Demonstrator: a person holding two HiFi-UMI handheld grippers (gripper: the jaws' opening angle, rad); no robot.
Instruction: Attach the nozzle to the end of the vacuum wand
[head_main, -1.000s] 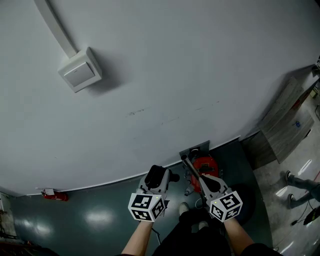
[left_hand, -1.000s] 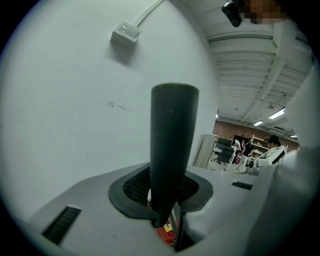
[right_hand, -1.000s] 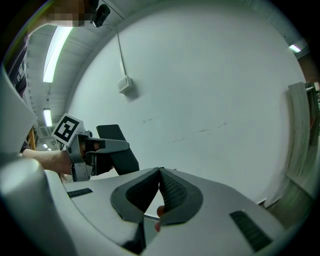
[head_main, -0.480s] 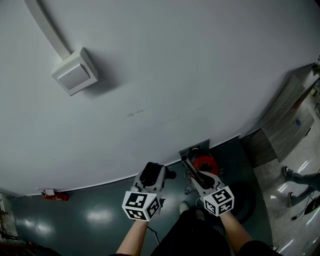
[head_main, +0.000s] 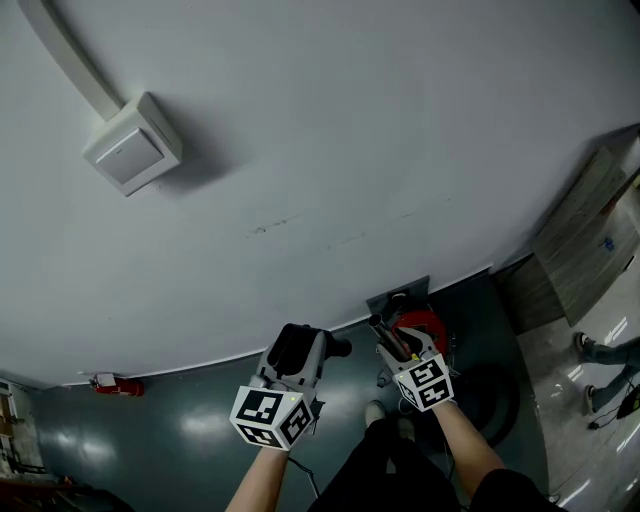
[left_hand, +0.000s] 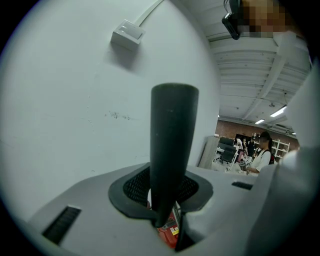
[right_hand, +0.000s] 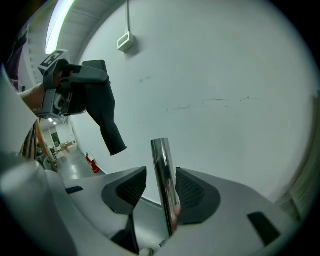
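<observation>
Holds the black nozzle (left_hand: 172, 145) clamped in the left gripper (head_main: 297, 358), tip angled to the right. Has just been opening the right gripper's (head_main: 393, 347) jaws, now wide apart with the chrome vacuum wand (right_hand: 164, 185) loose between the pads, its end near the nozzle but not touching.

Wall (head_main: 350, 150) close ahead; open gap between nozzle (right_hand: 102, 107) and wand (right_hand: 164, 175).

The wand (right_hand: 164, 190) was polished metal, smooth and mirror-bright. The nozzle (left_hand: 171, 145) looked like matt black plastic. The right gripper (right_hand: 161, 186) had a matt grey plastic shell and dark pads (right_hand: 129, 192) with a fine rough grid. The floor (head_main: 190, 440) was glossy, the wall (head_main: 350, 150) smooth and matt.
</observation>
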